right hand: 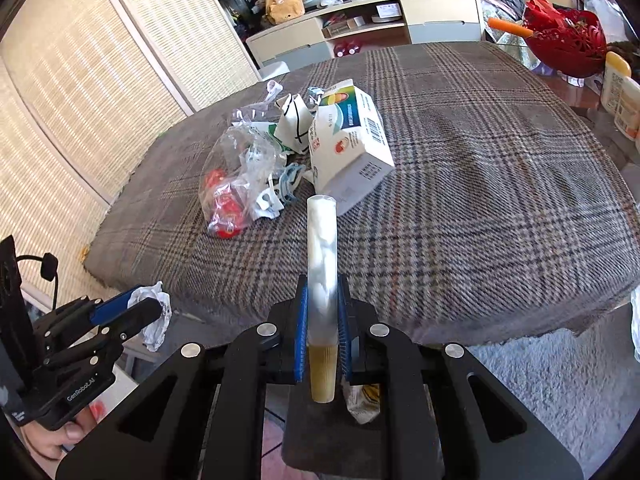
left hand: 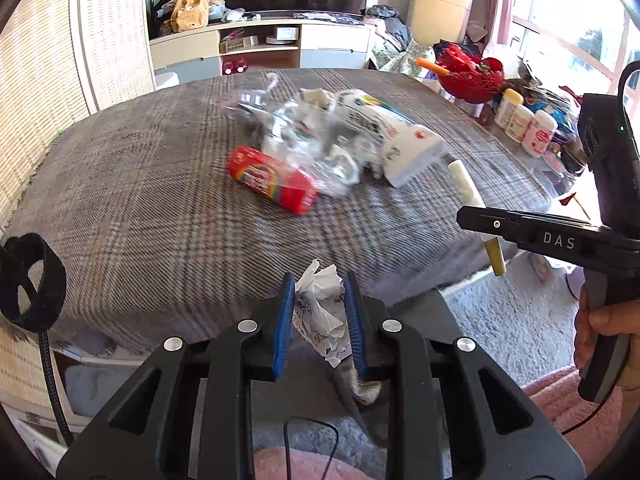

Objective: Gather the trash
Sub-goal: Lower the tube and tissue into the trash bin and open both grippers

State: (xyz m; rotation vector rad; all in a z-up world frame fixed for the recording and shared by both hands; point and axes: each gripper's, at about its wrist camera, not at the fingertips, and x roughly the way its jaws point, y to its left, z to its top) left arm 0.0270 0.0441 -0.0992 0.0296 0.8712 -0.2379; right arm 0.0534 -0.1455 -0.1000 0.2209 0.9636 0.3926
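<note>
A crumpled paper wad (left hand: pixel 320 312) is pinched between the blue pads (left hand: pixel 282 332) of the left gripper (left hand: pixel 318 300), whose jaws are drawn in against it; the same wad (right hand: pixel 154 316) is seen from the right wrist view, sticking out of the left gripper (right hand: pixel 136 308) at the lower left, off the near edge of the table. A thin tube (right hand: pixel 322 280), white along most of its length and tan at the near end, is clamped between the pads (right hand: pixel 301 332) of the right gripper (right hand: pixel 322 292), which is closed tight on it; in the left wrist view the tube (left hand: pixel 468 188) is seen standing up through the right gripper (left hand: pixel 480 216), which is gripped by a hand (left hand: pixel 604 328). Both gripped pieces are held near the front edge of the plaid cloth (right hand: pixel 460 184) covering the table. The remaining trash is left in a heap near the middle of the cloth: a clear plastic bag (right hand: pixel 240 160), a red wrapper (left hand: pixel 272 180), a white carton (right hand: pixel 352 148) lying on its side, and torn white packaging (right hand: pixel 292 120). A red bowl (right hand: pixel 568 44) is seen beyond the far right corner.
</note>
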